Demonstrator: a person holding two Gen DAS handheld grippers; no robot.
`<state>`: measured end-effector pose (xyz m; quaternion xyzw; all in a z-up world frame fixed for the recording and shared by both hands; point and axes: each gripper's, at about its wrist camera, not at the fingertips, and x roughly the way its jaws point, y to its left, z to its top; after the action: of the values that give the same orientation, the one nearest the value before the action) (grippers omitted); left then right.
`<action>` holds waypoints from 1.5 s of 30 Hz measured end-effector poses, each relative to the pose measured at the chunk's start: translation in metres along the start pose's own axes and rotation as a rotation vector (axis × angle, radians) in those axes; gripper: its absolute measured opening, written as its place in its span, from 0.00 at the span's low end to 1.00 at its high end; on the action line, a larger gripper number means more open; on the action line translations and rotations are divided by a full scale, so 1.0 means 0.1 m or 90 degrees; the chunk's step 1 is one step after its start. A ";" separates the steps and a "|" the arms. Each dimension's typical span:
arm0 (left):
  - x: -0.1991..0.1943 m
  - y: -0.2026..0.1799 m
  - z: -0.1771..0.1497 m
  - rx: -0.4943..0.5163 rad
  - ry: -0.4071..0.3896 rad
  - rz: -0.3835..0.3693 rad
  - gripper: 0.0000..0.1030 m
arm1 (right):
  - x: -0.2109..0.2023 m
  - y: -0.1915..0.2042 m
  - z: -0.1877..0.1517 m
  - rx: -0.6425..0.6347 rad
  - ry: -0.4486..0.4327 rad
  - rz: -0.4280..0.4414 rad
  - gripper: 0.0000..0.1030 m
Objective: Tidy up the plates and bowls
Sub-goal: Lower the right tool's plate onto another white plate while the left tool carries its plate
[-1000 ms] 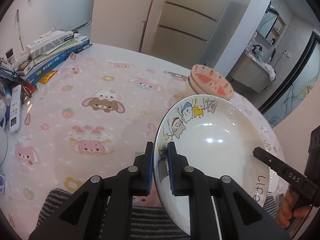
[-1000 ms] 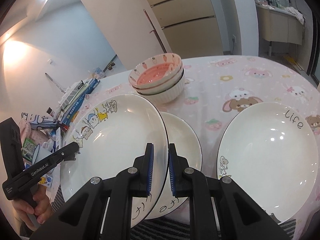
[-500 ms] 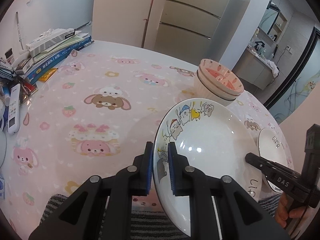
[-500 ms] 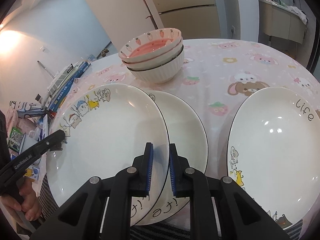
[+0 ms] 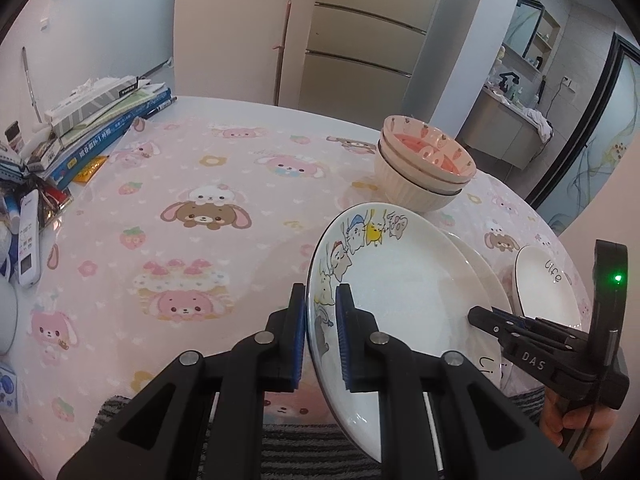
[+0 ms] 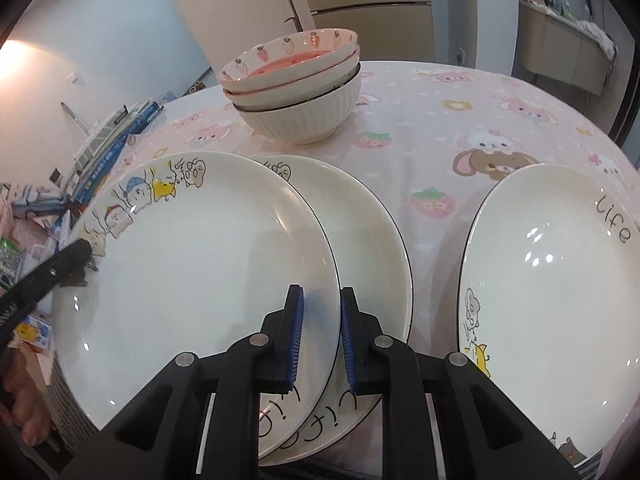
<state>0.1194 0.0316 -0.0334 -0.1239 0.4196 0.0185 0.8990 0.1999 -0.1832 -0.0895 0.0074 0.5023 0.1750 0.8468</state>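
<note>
A white plate with cartoon animals on its rim (image 5: 400,292) (image 6: 200,260) hangs tilted between both grippers. It overlaps a second white plate (image 6: 360,240) (image 5: 476,264) lying on the table; whether they touch I cannot tell. My left gripper (image 5: 320,292) (image 6: 84,246) is shut on the plate's left rim. My right gripper (image 6: 320,292) (image 5: 474,314) straddles the right rim and its jaws are opening, the pads slightly off the plate. A third plate marked "life" (image 6: 552,300) (image 5: 544,292) lies to the right. Stacked bowls (image 6: 300,92) (image 5: 424,168) stand behind.
The round table (image 5: 200,160) has a pink cartoon cloth. Books and a box (image 5: 100,128) are piled at its far left edge, with a white remote (image 5: 28,236) and small clutter nearby. A striped cloth (image 5: 280,452) hangs at the near edge.
Both grippers have sunk with the cartoon plate, bringing it down over the second plate. The right gripper's pads have spread a little. The left grip is unchanged.
</note>
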 end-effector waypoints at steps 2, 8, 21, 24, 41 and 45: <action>-0.01 -0.03 0.00 0.009 -0.004 0.007 0.12 | 0.00 0.03 0.00 -0.014 -0.004 -0.013 0.20; 0.03 0.01 -0.01 -0.002 0.007 0.007 0.12 | -0.02 0.20 -0.04 -0.094 -0.031 -0.072 0.21; 0.12 0.12 -0.02 -0.013 0.029 0.011 0.06 | -0.11 0.29 -0.10 -0.155 -0.038 -0.103 0.21; 0.13 0.14 -0.02 -0.015 0.030 0.006 0.06 | -0.17 0.22 -0.11 -0.142 -0.040 -0.082 0.21; 0.34 -0.06 -0.07 0.026 0.053 0.027 0.09 | -0.67 -0.19 0.05 -0.042 -0.124 -0.060 0.21; 0.40 -0.15 -0.11 0.046 0.056 0.036 0.10 | -0.73 -0.22 0.05 -0.042 -0.136 -0.069 0.21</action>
<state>0.1388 0.0119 -0.0675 -0.0798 0.4623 0.0235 0.8828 0.1788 -0.2250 -0.0292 -0.0290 0.4030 0.1435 0.9034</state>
